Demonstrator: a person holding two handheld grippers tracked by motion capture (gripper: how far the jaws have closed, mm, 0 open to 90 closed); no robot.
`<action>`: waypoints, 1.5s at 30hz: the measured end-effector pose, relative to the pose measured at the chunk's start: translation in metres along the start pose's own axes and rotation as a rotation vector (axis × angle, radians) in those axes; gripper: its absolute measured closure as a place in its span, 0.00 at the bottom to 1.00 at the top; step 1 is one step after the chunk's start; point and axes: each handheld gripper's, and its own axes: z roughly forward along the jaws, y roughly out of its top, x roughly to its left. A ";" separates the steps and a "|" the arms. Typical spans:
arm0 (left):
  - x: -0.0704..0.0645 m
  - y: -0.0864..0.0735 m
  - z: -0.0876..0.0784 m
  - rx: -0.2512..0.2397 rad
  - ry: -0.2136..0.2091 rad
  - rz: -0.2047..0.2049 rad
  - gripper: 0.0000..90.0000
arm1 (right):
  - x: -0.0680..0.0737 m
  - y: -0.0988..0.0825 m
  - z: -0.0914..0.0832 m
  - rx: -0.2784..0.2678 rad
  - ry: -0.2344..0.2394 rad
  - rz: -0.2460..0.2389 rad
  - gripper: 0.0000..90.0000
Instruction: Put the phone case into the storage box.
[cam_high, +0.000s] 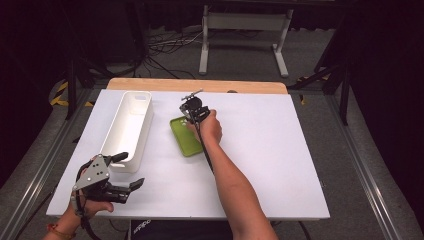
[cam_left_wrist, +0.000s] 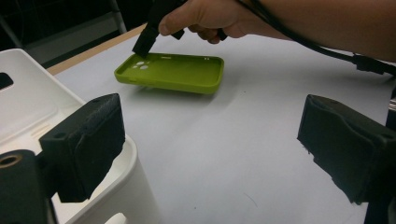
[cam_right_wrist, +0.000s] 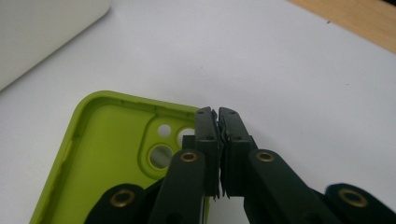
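Green case (cam_high: 185, 136) — lengthwise, cutouts far

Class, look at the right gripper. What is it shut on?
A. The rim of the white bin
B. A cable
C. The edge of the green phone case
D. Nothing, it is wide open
C: the right gripper has its jaws closed on the camera-hole end rim of the green phone case, well apart from the white bin.
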 end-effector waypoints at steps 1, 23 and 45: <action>-0.001 0.002 0.003 -0.004 0.011 -0.001 0.10 | 0.000 -0.001 -0.004 -0.021 -0.007 -0.001 0.98; 0.012 0.055 0.056 -0.013 0.068 -0.137 0.15 | 0.017 -0.024 -0.095 -0.317 -0.023 -0.062 0.98; 0.020 0.074 0.107 -0.037 0.005 -0.290 0.44 | 0.038 -0.064 -0.139 -0.587 -0.131 -0.130 0.98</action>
